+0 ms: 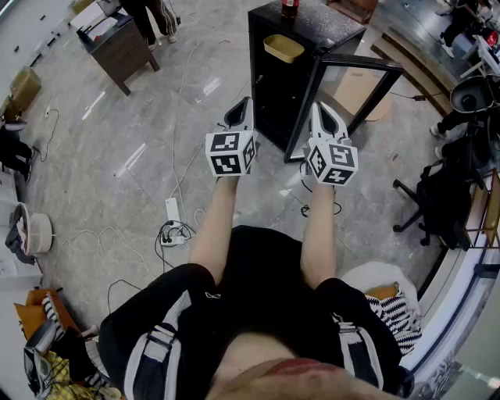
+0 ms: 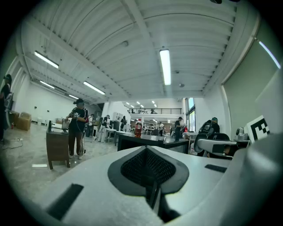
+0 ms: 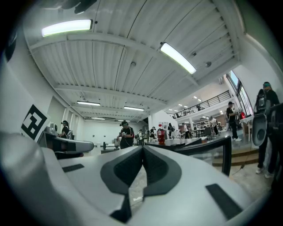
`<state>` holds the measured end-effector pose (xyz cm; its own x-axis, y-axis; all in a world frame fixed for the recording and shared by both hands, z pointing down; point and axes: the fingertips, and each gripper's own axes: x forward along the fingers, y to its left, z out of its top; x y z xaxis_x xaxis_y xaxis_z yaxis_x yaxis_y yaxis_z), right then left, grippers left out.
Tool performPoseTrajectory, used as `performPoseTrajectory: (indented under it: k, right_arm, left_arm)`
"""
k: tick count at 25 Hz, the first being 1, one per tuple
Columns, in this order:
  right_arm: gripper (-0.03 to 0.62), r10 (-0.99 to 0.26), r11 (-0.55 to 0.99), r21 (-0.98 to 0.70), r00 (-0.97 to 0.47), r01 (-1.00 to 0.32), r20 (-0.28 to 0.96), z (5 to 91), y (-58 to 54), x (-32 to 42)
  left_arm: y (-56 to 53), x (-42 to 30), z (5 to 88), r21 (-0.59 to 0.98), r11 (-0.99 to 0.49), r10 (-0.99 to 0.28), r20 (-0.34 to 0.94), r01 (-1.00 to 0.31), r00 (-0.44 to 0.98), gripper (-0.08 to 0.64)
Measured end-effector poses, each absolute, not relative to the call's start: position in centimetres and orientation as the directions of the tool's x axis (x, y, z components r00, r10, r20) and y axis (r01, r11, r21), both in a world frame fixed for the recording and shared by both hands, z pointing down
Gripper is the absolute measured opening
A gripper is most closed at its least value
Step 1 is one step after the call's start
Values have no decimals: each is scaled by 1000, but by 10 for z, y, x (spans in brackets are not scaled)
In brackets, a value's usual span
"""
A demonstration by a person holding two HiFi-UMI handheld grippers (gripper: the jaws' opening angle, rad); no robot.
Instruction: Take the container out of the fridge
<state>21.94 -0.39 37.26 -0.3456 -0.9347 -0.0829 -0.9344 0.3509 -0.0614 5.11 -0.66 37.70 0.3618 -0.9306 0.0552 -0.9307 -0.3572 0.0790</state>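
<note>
Standing before the fridge (image 1: 269,109), the person held both tools forward at about the same height, one on each side of its open front, probably lining up for a reach inside. The left hand-held gripper (image 1: 242,109) had its jaws pressed together with nothing between them. The right hand-held gripper (image 1: 322,116) was likewise closed at the tips and empty.

The door (image 1: 367,86) stood swung out to the right, so the way in was clear. The container (image 1: 283,48), a shallow yellow tub, sat at the top of the opening, apparently on an upper shelf. It lay ahead of both tools and well apart from them. A red bottle (image 1: 290,8) stood on the fridge's top, behind the container.

Neither tool had gone in yet. Both would need to open before taking the tub's rim, and one on each side would likely keep it level.
</note>
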Motion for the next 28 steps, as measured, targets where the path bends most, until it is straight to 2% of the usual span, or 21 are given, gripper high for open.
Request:
performPoseTrajectory:
  k: [20, 28]
  right_arm:
    - [12, -930, 362, -96, -354, -927, -96, 377, -20, 208]
    - [12, -929, 368, -89, -362, -925, -82, 388, -57, 190]
  left_arm:
    - [-11, 39, 378, 89, -342, -936, 52, -935, 348, 8]
    - [-45, 17, 392, 111, -324, -941, 62, -939, 332, 8]
